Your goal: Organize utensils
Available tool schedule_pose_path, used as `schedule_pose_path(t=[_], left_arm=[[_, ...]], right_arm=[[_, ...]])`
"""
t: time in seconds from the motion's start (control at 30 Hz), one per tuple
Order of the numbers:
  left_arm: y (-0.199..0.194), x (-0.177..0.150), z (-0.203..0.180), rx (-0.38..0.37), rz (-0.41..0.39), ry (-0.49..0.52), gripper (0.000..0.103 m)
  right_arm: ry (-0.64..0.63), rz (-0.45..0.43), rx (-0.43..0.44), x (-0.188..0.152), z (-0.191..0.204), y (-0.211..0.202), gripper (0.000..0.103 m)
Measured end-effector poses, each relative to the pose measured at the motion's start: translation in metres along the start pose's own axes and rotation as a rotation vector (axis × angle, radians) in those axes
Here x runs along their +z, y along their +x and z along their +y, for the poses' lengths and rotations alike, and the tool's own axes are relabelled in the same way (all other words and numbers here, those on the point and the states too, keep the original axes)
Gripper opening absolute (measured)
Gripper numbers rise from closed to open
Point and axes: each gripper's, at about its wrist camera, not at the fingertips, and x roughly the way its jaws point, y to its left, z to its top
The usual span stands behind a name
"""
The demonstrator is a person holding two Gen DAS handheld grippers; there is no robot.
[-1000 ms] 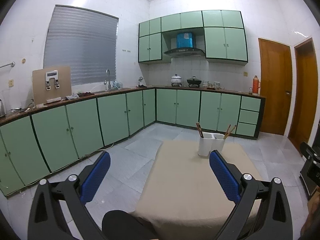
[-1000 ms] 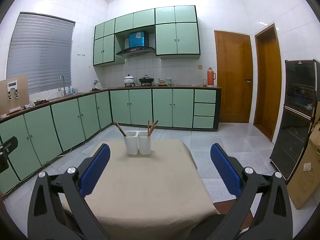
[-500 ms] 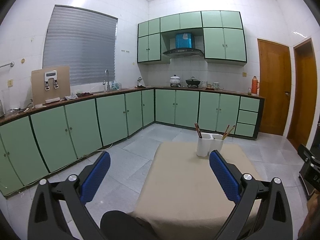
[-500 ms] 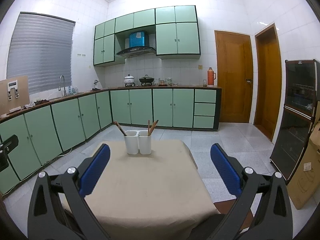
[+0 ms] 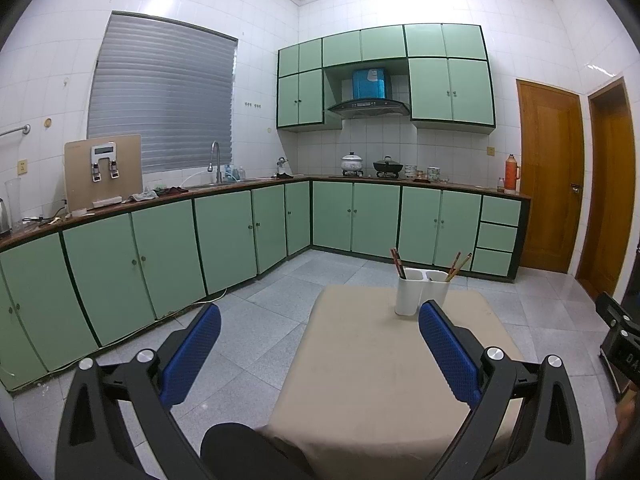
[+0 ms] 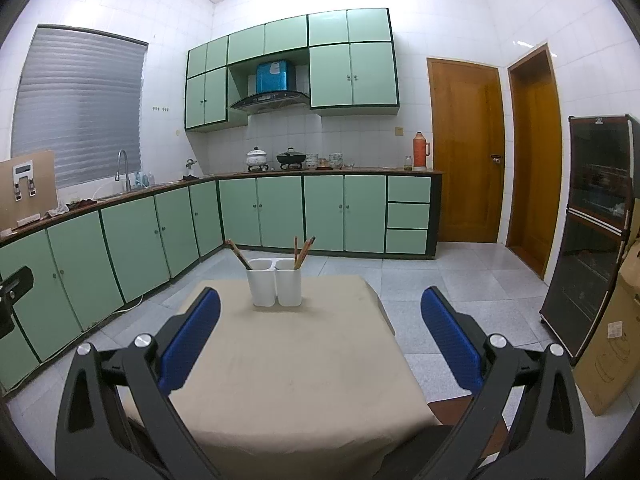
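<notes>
Chopsticks (image 6: 240,254) and (image 6: 303,251) stand in the twin white holder (image 6: 275,287) near the table's (image 6: 304,380) far edge, unmoved over the last second. Both the left gripper (image 5: 319,350) and right gripper (image 6: 320,340) hang wide open and empty, only the left drifting slightly; sorting could be finished or pending.
</notes>
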Motion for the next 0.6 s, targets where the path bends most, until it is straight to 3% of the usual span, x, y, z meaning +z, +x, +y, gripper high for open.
schedule_pose_path(t=[0.6], left_arm=[[0.0018, -0.0002, 0.0015, -0.002, 0.006, -0.004, 0.097]], right_arm=[[0.002, -0.001, 0.0, -0.0019, -0.0007, 0.0018, 0.097]])
